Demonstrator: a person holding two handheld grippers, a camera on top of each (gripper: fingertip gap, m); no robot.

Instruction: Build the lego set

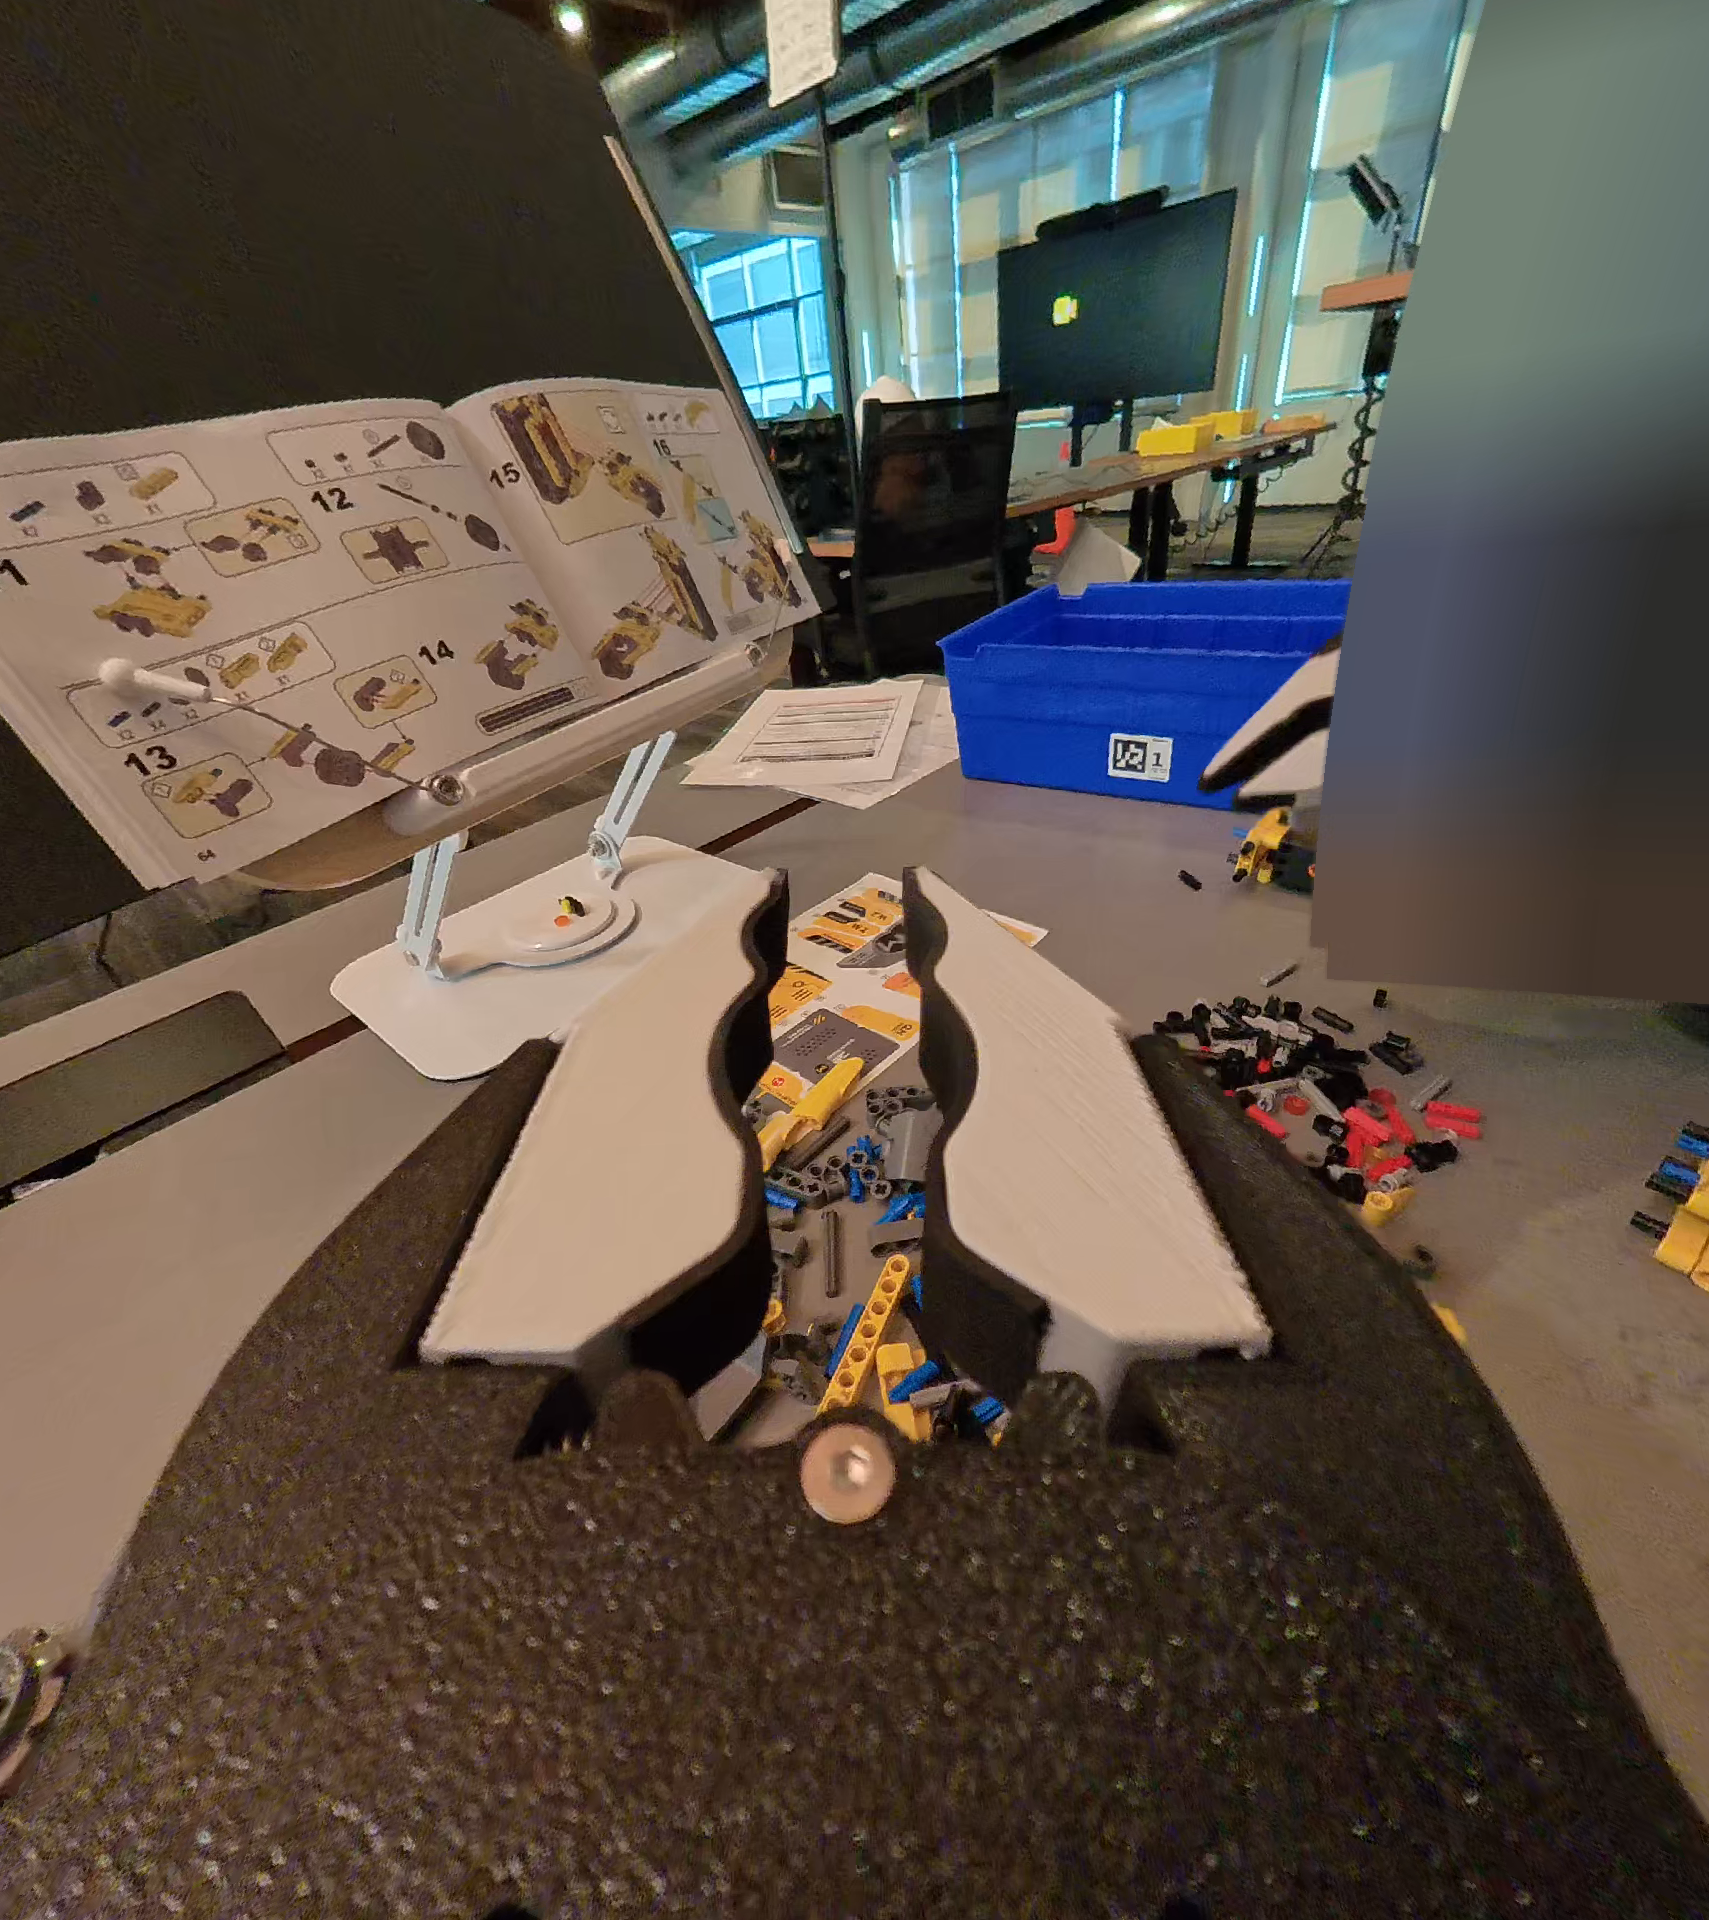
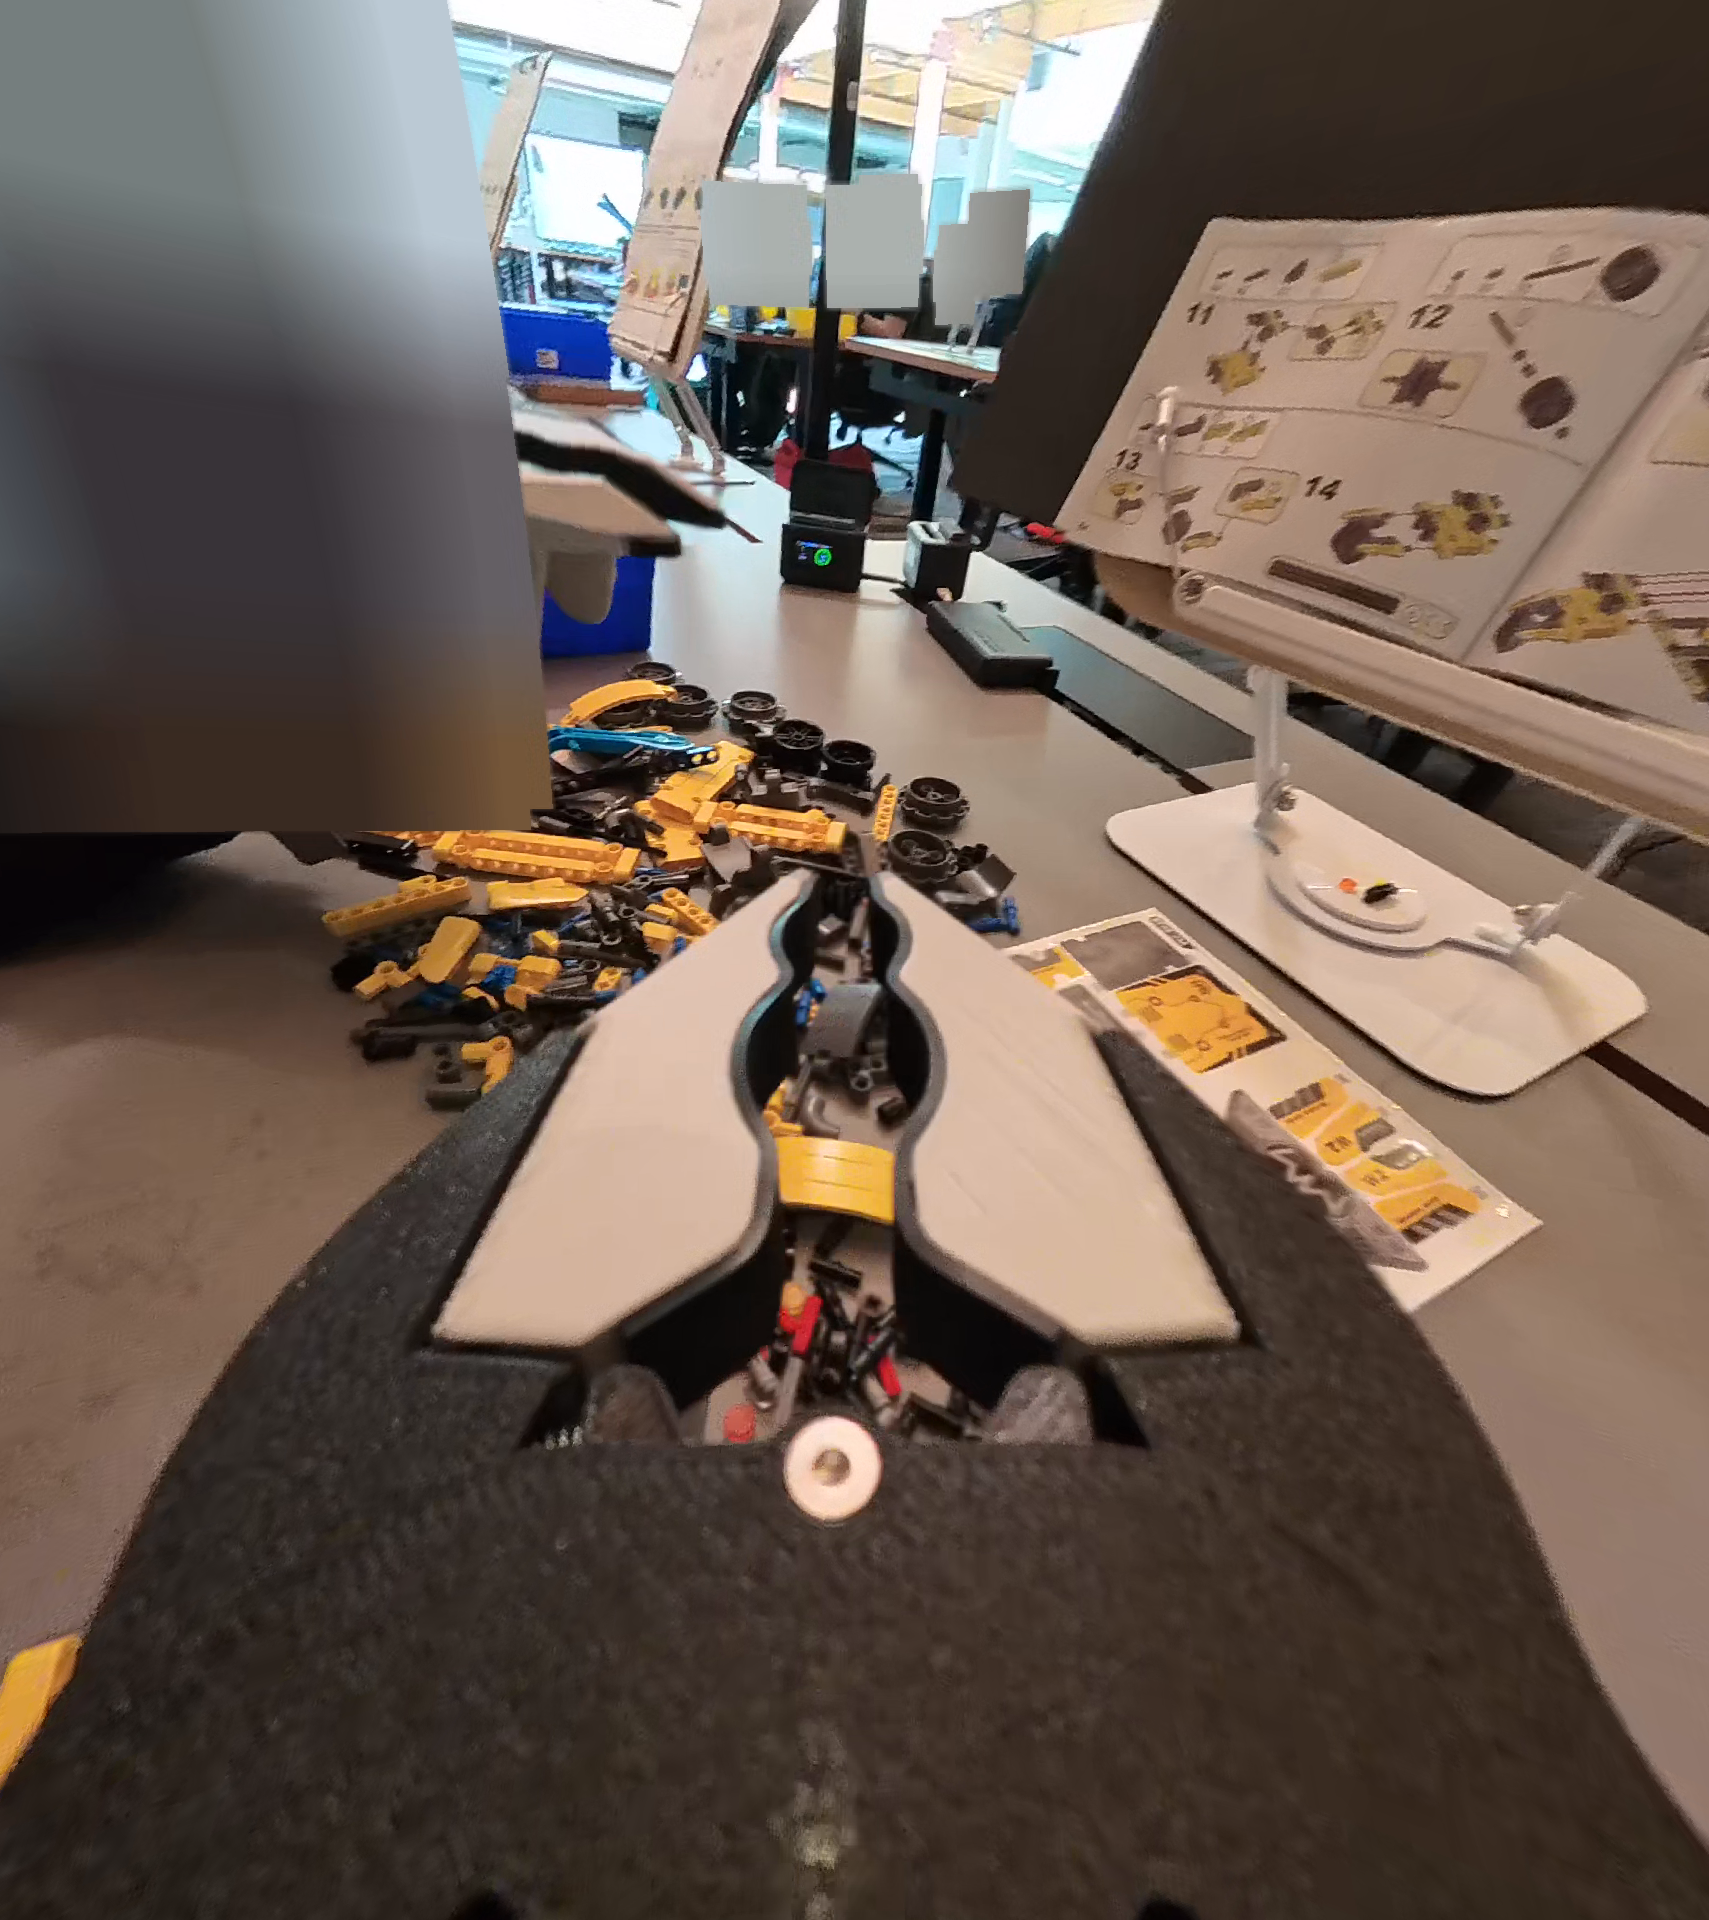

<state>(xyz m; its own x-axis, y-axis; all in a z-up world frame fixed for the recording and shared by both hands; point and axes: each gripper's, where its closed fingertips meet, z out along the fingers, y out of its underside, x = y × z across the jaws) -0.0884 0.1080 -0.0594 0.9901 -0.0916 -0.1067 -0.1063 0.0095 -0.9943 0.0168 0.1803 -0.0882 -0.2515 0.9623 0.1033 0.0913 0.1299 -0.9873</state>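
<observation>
Gripping yellow curved piece (image 2: 837,1177), right gripper (image 2: 842,883).

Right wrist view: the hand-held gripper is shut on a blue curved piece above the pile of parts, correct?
Not quite. In the right wrist view the curved piece in the right hand-held gripper is yellow, not blue. It does sit above the pile of parts.

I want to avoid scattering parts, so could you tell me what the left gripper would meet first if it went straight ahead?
Probably the sticker sheet just beyond the left gripper tips, lying flat on the table; depth is unclear, and loose yellow and blue bricks lie below the open jaws.
</observation>
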